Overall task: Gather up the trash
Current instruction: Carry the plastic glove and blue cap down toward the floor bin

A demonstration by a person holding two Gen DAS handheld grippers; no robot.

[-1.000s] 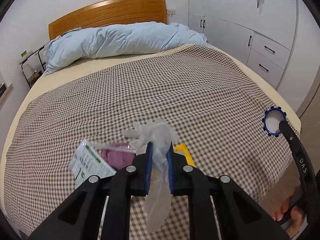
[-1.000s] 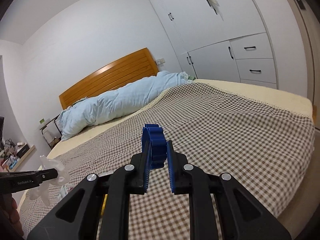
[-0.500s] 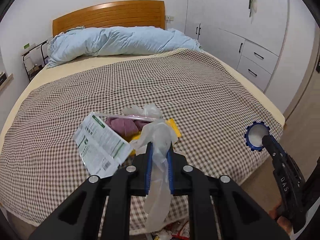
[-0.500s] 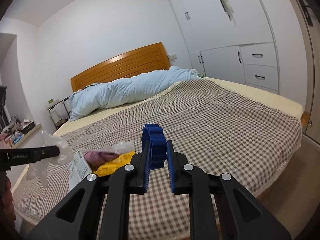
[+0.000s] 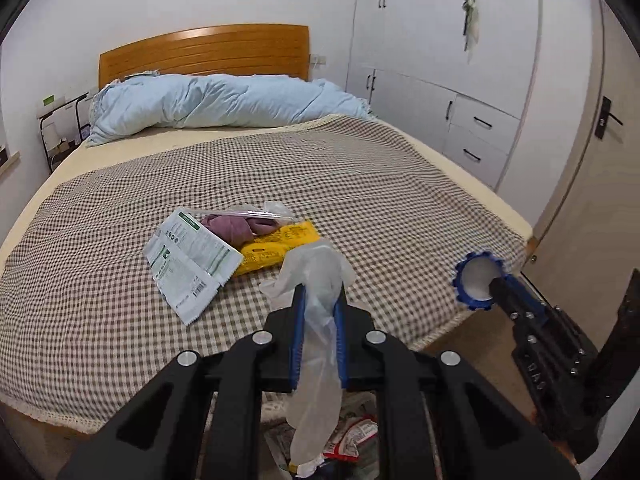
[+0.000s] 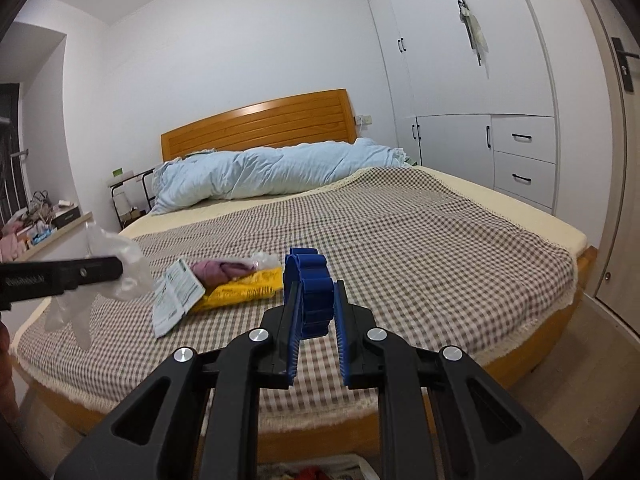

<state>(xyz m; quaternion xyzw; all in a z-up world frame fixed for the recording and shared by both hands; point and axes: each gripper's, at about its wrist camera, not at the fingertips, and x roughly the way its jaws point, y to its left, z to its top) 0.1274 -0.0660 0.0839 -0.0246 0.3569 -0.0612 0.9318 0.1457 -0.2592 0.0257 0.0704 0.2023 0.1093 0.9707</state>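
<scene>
Trash is in both of my claws at the foot edge of the bed [image 5: 400, 184]: my left claw [image 5: 319, 322] is pinched on a limp clear plastic glove [image 5: 316, 344], which hangs straight down between the pads, its long axis vertical, over a heap of wrappers and paper on the floor [image 5: 352, 436] directly beneath. My right claw [image 6: 316, 312] is clamped on a blue toothed ring [image 6: 310, 284], standing on edge between the pads, held off the bed's foot edge toward its right corner. More litter lies on the checked bedspread ahead and a little left of the left claw: a white printed packet [image 5: 188, 256], a yellow wrapper [image 5: 276, 246] and a clear bag with purple cloth [image 5: 240, 226], long axes running roughly across the bed. I judge the left claw nearer both the floor heap and that pile; the drop looks to be straight down. Whether a bin sits below, I cannot tell.
</scene>
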